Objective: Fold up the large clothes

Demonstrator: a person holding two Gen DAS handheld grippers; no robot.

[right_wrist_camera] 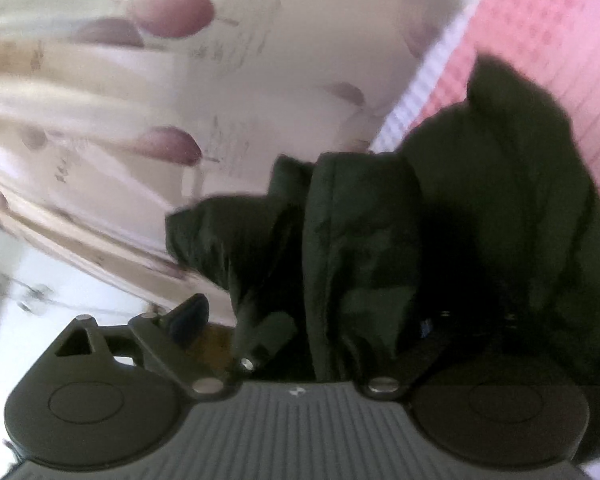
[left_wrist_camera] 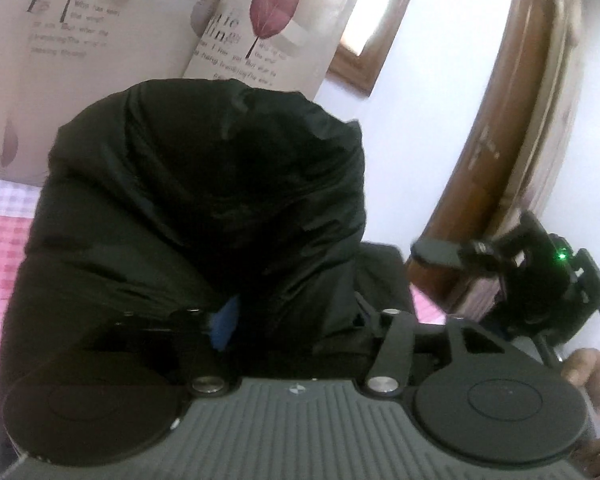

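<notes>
Leaf-print curtain point(left_wrist_camera: 112, 40) fills the background, with a window frame point(left_wrist_camera: 360, 60) and a curved wooden bedpost point(left_wrist_camera: 512, 120) off to the right; pink checked bed point(left_wrist_camera: 0, 256) shows at the left edge.

Left wrist view: the black jacket point(left_wrist_camera: 204, 208) stands bunched up straight ahead of my left claw point(left_wrist_camera: 296, 320), a tall puffy mound, its bulk leaning up and to the left. Blue pad of one finger point(left_wrist_camera: 224, 324) shows against the cloth; the other finger is lost in black on black. Cloth lies between the fingers, but I cannot tell whether the pads press on it. My right claw point(left_wrist_camera: 460, 256) sits off to the right of the mound, apart from the cloth on this side, with a hand point(left_wrist_camera: 588, 376) behind it.

Right wrist view, blurred: same curtain point(right_wrist_camera: 120, 100) at left, pink bed point(right_wrist_camera: 548, 60) upper right. The jacket point(right_wrist_camera: 420, 240) lies ahead and to the right of my right claw point(right_wrist_camera: 300, 328), its folds running up towards the bed. Fingers stand wide; the left finger point(right_wrist_camera: 188, 316) is clear of the cloth, the right one is buried in dark fabric. A fold drapes into the gap, not pinched as far as I can see.

Judgement: the left claw is the nearer and more squarely placed; the next fold turns on the mound's upright axis.
</notes>
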